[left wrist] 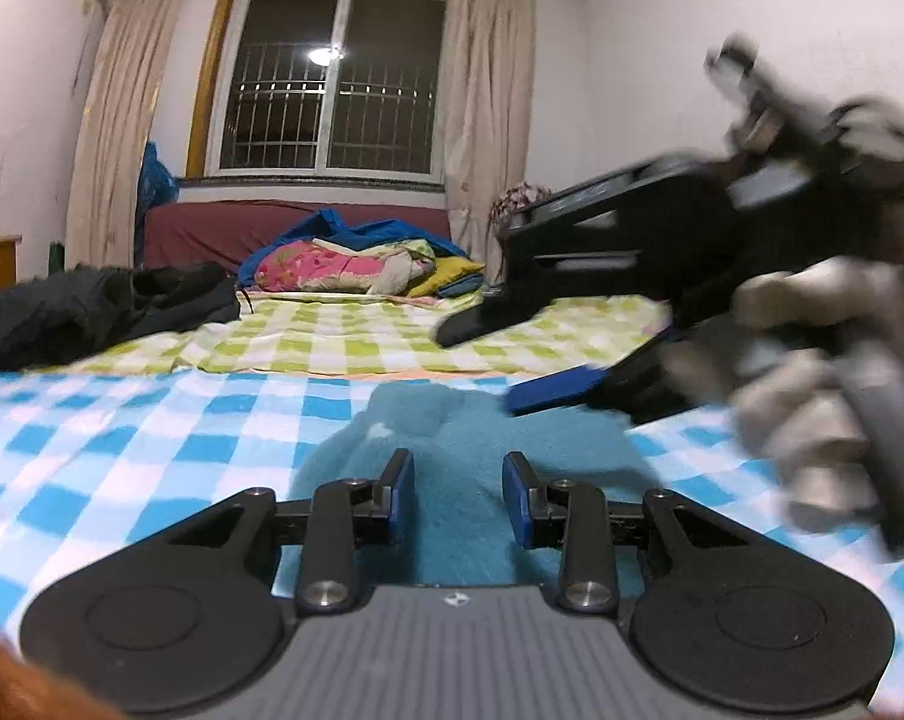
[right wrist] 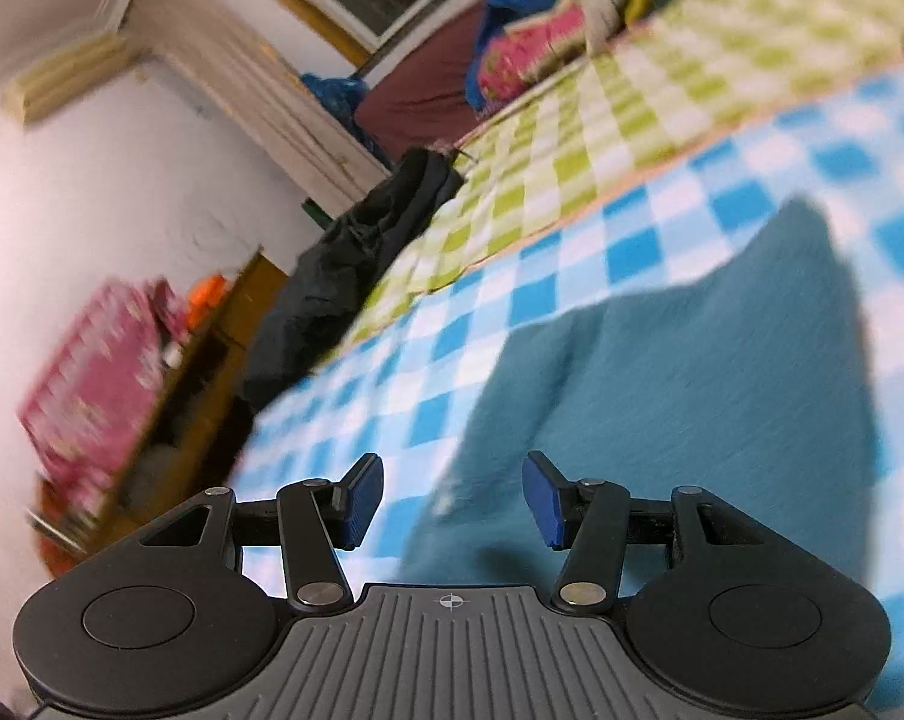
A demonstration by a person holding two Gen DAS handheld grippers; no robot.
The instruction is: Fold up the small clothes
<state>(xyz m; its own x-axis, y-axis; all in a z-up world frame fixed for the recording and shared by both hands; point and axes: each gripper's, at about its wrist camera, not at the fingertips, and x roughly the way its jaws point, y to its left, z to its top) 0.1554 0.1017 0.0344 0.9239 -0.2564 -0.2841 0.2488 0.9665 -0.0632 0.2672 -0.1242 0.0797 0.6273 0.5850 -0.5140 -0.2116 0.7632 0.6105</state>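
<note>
A small teal garment lies flat on the blue-and-white checked sheet. My left gripper is open and empty, low over the garment's near edge. The right gripper shows blurred at the right of the left wrist view, open, above the garment's far right part. In the right wrist view the right gripper is open and empty over the garment, the view tilted and blurred.
A green checked sheet lies beyond. Black clothes lie at the left, a pile of colourful bedding at the back under the window. A wooden cabinet with a pink box stands beside the bed.
</note>
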